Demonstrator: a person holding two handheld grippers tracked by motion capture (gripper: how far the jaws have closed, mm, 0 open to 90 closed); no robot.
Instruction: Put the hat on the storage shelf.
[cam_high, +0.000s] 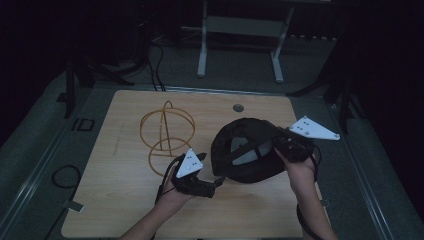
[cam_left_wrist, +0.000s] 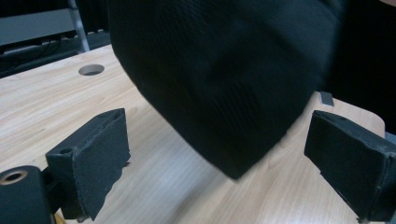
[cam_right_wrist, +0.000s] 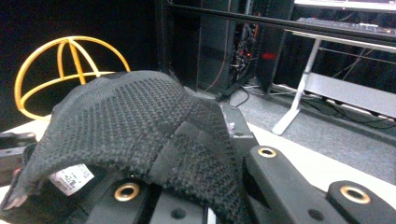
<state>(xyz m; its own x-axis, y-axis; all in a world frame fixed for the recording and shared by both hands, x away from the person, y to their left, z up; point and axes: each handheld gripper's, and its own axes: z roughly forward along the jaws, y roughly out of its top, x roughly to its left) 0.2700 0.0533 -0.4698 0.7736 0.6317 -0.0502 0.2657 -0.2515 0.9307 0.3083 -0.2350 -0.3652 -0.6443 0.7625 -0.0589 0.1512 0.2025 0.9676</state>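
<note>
Black mesh cap lies at table centre-right, opening up. Right gripper has its jaws clamped on the cap's rim at the right side. Left gripper sits just short of the cap's near-left edge, jaws wide apart, nothing between the pads; the cloth hangs just beyond them. Likely job: cap onto the yellow wire stand, left of it, bare. Second grip and transfer not yet done. Table between them is open; nothing blocks.
</note>
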